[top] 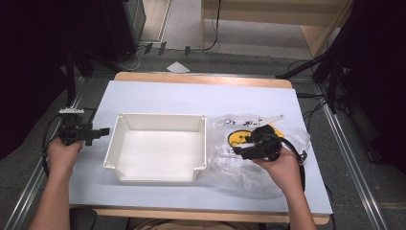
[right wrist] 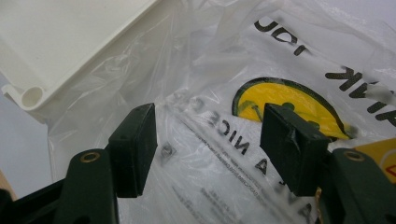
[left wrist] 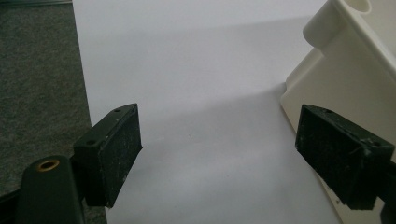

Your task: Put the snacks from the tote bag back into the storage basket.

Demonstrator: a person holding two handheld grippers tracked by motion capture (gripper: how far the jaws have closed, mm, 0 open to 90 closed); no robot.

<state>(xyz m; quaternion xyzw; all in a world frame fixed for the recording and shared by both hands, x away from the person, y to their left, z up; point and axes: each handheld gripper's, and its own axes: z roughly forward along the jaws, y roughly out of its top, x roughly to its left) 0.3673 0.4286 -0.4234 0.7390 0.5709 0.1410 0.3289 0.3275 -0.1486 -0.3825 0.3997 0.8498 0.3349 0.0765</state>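
Left hand-held gripper (top: 103,131) wide open, empty, at 9 o'clock of white tray (top: 158,146). Right hand-held gripper (top: 241,152) half open over plastic bag (top: 234,158) w/ yellow print; bag text partly hidden, contents unclear.

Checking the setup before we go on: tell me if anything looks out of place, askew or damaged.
Little stands out. The clear plastic bag lies crumpled against the right wall of the white bin, its printed side up. The bin sits roughly square and looks intact. The right hand-held gripper hangs open over the bag; the left hand-held gripper is open beside the bin.
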